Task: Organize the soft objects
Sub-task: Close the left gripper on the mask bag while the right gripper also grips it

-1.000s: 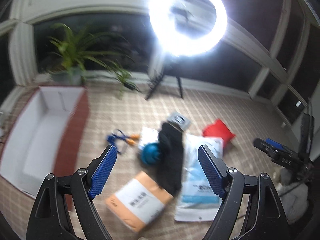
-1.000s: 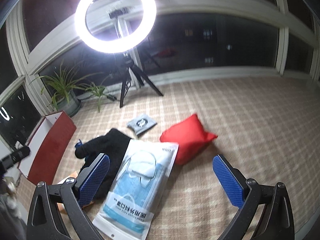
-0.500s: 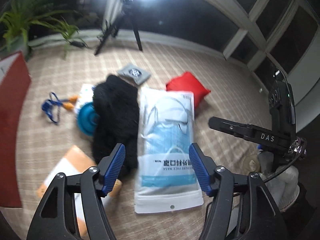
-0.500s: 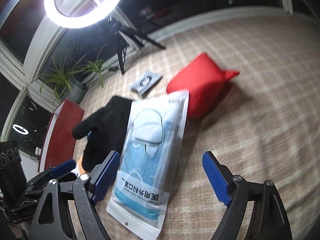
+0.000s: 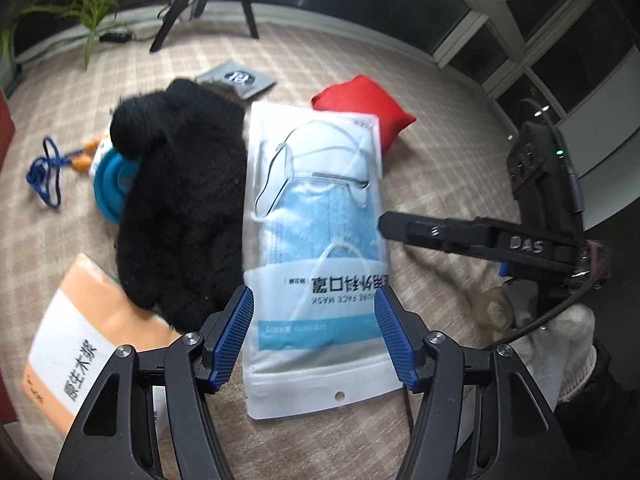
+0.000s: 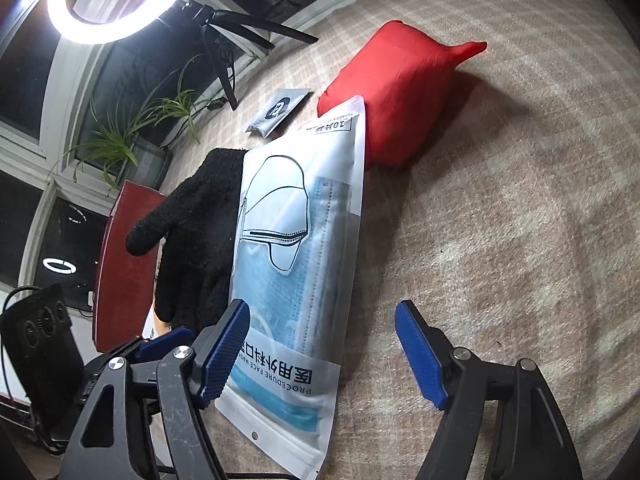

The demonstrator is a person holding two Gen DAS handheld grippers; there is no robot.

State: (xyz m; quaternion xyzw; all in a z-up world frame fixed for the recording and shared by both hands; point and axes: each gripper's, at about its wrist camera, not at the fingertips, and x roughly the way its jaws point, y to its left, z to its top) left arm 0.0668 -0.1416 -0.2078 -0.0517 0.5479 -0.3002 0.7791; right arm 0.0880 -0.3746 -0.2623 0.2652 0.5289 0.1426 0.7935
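Only the left wrist view shows the orange packet.

Mask pack — "PROCEDURE FACE MASK", "医用外科口罩"; black arm — "DAS"; orange packet — "原生木浆".

Both cameras sit behind their own fingers and look steeply down at the checked carpet from close by. The left wrist view faces the mask packet head-on, with the black glove to its left. The right wrist view looks from the packet's right edge, tilted. Both share packet, glove and red pouch.
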